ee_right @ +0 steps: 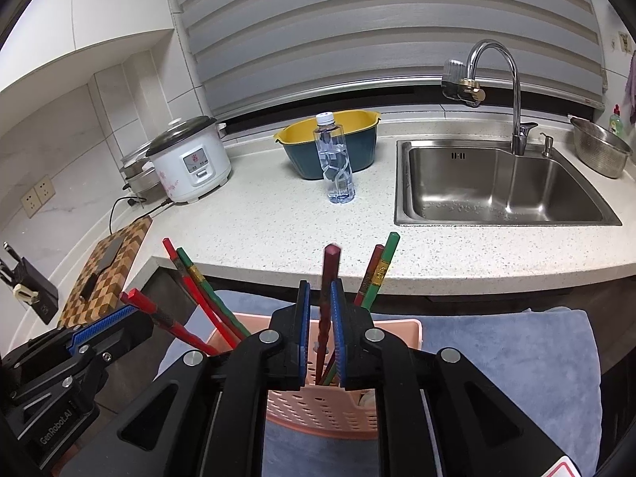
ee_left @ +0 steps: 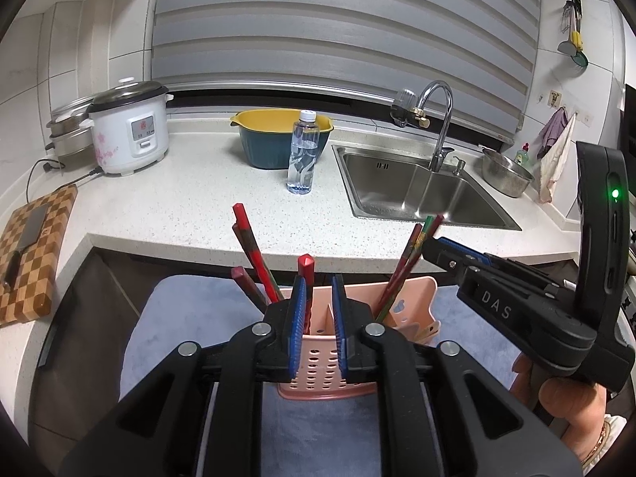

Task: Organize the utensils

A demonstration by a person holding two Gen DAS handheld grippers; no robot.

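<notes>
On my left wrist view, the left gripper [ee_left: 319, 278] stands narrowly parted over the pink utensil holder [ee_left: 330, 361], a red chopstick [ee_left: 306, 278] against its left pad; contact is unclear. On my right wrist view, the right gripper [ee_right: 320, 283], jaws nearly together, has a dark red chopstick [ee_right: 328, 278] between them, its lower end hidden inside the holder.

The left gripper [ee_left: 318, 294] points forward and down, its jaws slightly apart. The right gripper [ee_right: 320, 302] sits beside it, equally tilted, jaws narrowly parted, its handle held by a hand [ee_left: 564, 397].
</notes>
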